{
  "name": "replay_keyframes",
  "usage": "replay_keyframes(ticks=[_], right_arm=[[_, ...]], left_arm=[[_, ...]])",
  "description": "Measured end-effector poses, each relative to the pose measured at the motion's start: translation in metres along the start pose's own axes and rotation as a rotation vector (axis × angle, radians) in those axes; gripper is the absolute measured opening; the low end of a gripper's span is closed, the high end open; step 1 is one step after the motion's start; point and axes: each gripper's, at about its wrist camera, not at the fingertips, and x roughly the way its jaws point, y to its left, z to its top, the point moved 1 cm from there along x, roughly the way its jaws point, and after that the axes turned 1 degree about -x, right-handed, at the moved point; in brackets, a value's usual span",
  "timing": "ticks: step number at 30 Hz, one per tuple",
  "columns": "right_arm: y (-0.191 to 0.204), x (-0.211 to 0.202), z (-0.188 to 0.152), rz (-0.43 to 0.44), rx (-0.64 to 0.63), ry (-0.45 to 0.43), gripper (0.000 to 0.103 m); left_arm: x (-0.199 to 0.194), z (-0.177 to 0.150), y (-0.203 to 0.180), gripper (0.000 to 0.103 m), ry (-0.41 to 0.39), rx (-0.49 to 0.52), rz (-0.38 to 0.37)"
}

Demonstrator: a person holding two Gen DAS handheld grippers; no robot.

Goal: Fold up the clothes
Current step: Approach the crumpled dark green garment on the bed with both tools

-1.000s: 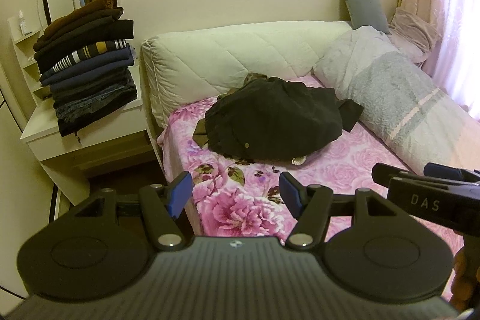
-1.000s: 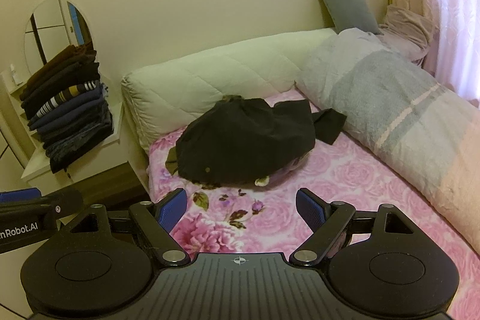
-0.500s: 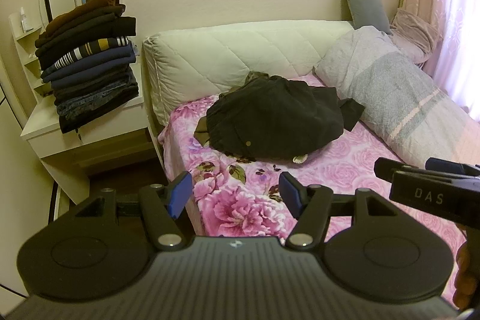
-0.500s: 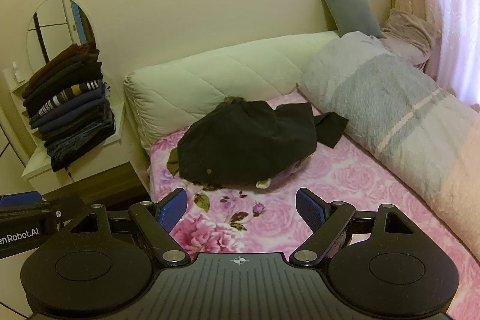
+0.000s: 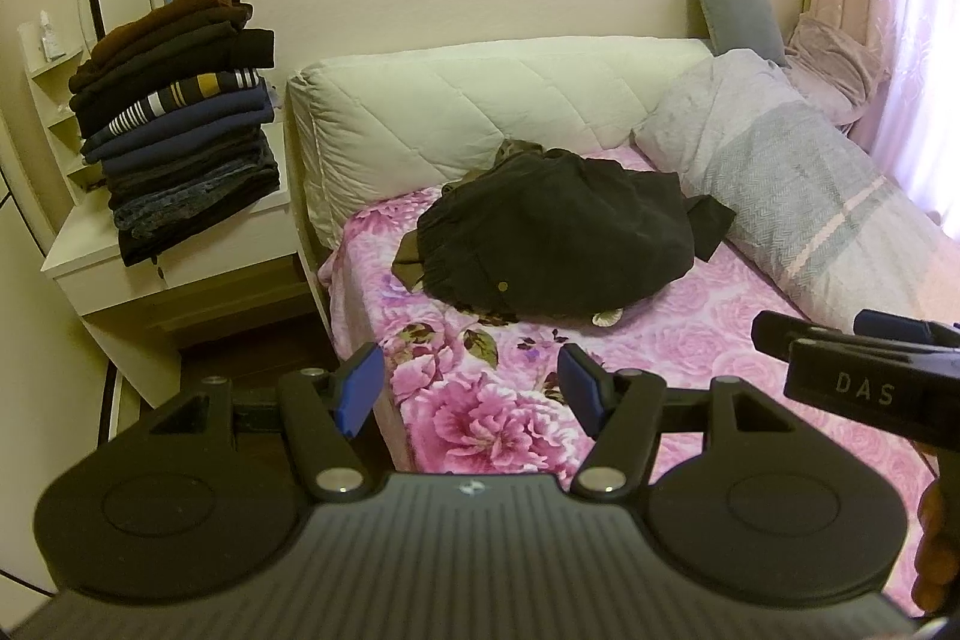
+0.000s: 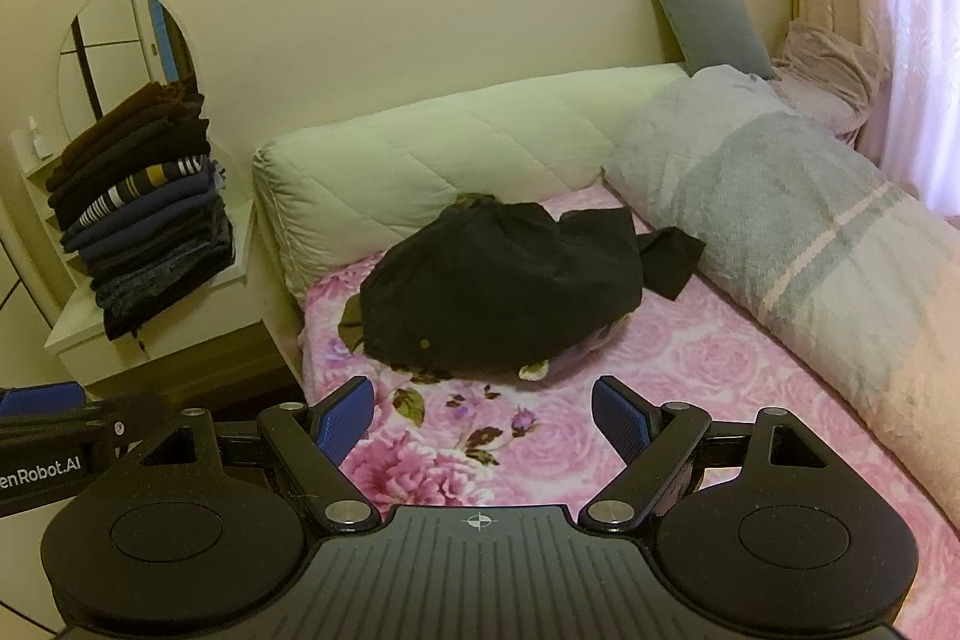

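Observation:
A crumpled heap of dark clothes [image 5: 558, 238] [image 6: 504, 292] lies on the pink floral bed sheet [image 5: 480, 400] [image 6: 540, 436], near the headboard. My left gripper [image 5: 471, 391] hovers open over the bed's near corner, well short of the heap, with nothing between its blue pads. My right gripper [image 6: 483, 418] is open too, wider, also short of the heap and empty. Each gripper shows at the edge of the other's view. A tall stack of folded dark clothes [image 5: 180, 130] [image 6: 144, 208] sits on the white side table.
A cream padded headboard [image 5: 492, 112] backs the bed. A rolled grey and pink blanket [image 5: 810, 196] runs along the bed's right side, with a grey cushion [image 5: 732, 4] behind it. The white side table [image 5: 120, 274] with an oval mirror stands left; pink curtains hang right.
Both views have shifted very slightly; the heap of clothes and both grippers' openings are unchanged.

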Motion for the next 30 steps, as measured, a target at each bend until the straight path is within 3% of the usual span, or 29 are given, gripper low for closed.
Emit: replay_keyframes(ticks=[30], right_arm=[[0.016,0.051,0.015,-0.084,0.049,0.037,0.083]], left_arm=[[0.067,0.037,0.037,0.060,0.057,0.035,-0.080]])
